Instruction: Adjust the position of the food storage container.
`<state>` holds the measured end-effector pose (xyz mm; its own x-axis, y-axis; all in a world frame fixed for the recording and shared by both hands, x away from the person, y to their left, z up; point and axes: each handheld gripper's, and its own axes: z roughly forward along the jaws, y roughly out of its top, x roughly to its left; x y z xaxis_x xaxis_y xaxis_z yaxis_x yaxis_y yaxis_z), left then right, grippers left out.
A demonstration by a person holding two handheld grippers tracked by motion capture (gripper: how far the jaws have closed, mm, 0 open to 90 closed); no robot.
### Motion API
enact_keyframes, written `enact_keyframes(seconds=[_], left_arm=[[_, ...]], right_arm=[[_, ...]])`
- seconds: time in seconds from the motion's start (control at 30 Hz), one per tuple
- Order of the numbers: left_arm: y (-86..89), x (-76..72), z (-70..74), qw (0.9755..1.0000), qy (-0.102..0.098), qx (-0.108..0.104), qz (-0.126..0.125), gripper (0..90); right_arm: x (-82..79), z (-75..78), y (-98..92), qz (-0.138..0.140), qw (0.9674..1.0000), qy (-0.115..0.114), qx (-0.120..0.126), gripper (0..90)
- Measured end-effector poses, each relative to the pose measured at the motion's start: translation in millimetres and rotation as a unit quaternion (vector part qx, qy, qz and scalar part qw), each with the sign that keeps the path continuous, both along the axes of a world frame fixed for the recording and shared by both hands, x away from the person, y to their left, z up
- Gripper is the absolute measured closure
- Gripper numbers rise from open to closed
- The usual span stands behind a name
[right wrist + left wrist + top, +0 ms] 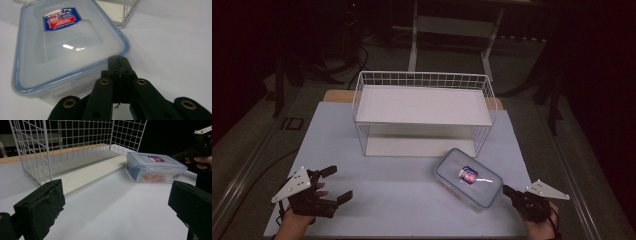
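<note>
Plastic box [468, 177] sits on the bench, just ahead of the right gripper [508, 190], whose jaws are pressed together. Left gripper [337, 184] jaws gape. Hard, smooth, probably light: grab its rim.

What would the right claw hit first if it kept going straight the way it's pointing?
Most likely the near corner of the lidded plastic box: the shut right claw points at its rim, though contact isn't clear.
</note>
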<state>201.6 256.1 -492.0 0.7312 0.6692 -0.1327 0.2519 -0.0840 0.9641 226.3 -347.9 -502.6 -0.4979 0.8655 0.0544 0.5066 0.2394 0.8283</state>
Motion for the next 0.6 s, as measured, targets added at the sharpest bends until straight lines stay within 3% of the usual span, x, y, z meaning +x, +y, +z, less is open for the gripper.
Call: enact_keyframes(seconds=[0.6], left_arm=[[-0.4,0.2,-0.2,1.0,0.002,-0.001,0.0,0.4]], right_arm=[[20.3,-1.0,6.4,-0.004,0.9999,0.002,0.011,90.0]])
